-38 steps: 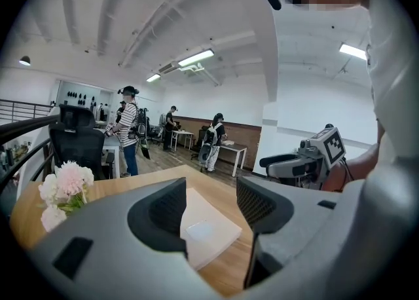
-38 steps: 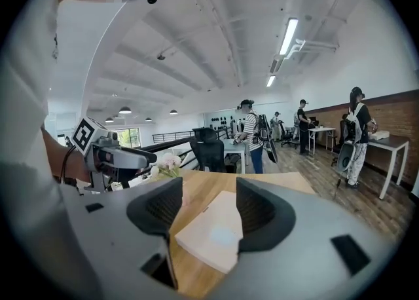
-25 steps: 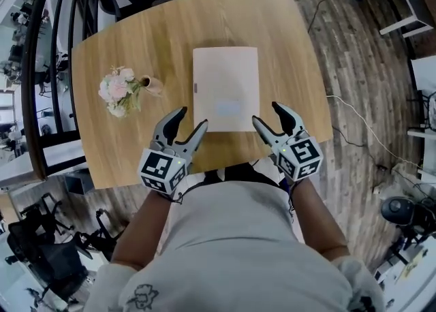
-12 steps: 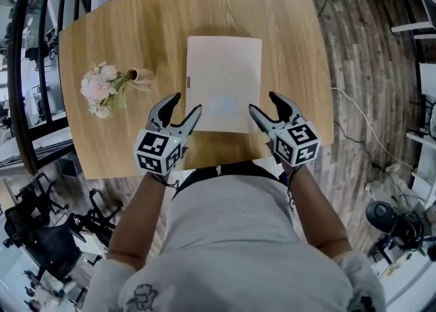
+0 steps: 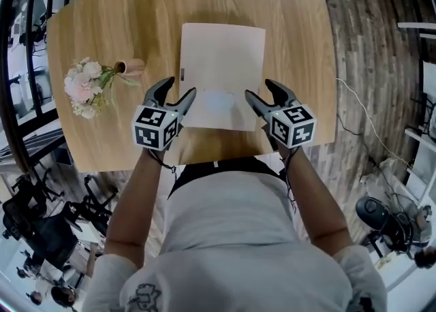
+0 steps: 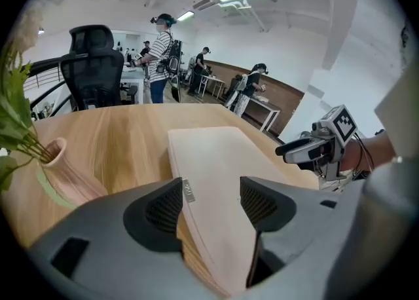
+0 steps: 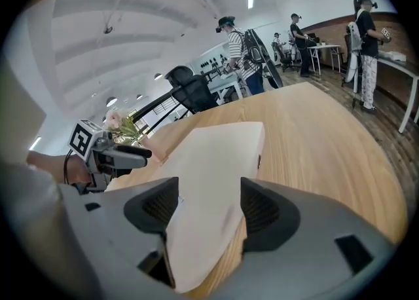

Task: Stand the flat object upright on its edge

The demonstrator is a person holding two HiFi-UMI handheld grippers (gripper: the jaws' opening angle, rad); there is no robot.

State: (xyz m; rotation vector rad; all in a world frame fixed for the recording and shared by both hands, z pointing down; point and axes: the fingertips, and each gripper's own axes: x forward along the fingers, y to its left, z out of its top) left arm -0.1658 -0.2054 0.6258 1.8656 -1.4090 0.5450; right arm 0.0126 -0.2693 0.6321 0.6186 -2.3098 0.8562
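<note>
As it lies flat, notebook [image 5: 222,72] is cream.

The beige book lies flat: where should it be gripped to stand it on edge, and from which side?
Probably the beige book at its two near corners, from the person's side: it is thin enough for open jaws. The left gripper, jaws opening, and the right gripper each straddle a corner, unclamped.

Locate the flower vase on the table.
Head view: the flower vase lies on the wooden table's left half, left of the beige notebook and apart from it.
</note>
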